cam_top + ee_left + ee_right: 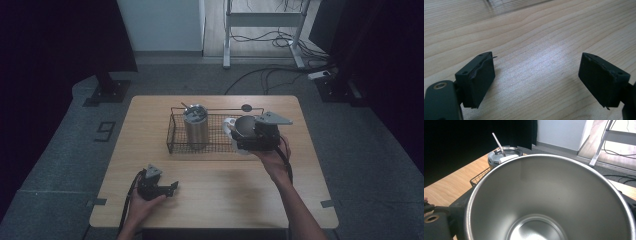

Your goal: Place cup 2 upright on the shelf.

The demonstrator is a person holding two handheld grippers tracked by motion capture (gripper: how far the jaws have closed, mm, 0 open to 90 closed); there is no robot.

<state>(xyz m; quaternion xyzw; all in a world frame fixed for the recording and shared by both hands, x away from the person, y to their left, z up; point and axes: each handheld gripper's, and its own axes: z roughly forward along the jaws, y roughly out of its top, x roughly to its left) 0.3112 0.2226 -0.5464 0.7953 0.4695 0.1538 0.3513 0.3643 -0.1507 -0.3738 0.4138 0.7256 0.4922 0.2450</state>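
The cup (544, 202) sits close before the right tool's camera, its open mouth turned back towards the tool so that the bare steel inside and round bottom show. The right tool (250, 137) pinches the cup: a black jaw hugs the outer wall on each side, just below the rim. Seen from above, the cup (245, 126) lies at the tip of this tool, at the right end of the wire basket (172, 140). Whether it rests on the wire or hangs above it I cannot tell.

Ahead of the right tool, past the cup's far rim and to the tool's left, a lidded tumbler (504, 155) stands upright in the basket with a metal straw (498, 143) leaning out of its lid.

The left tool (536, 77) lies low over the wooden surface (534, 37) with its jaws spread wide and nothing but bare wood between them. From above, it (172, 186) is near the surface's front edge, well apart from the cup, which lies ahead of it and off to its right.
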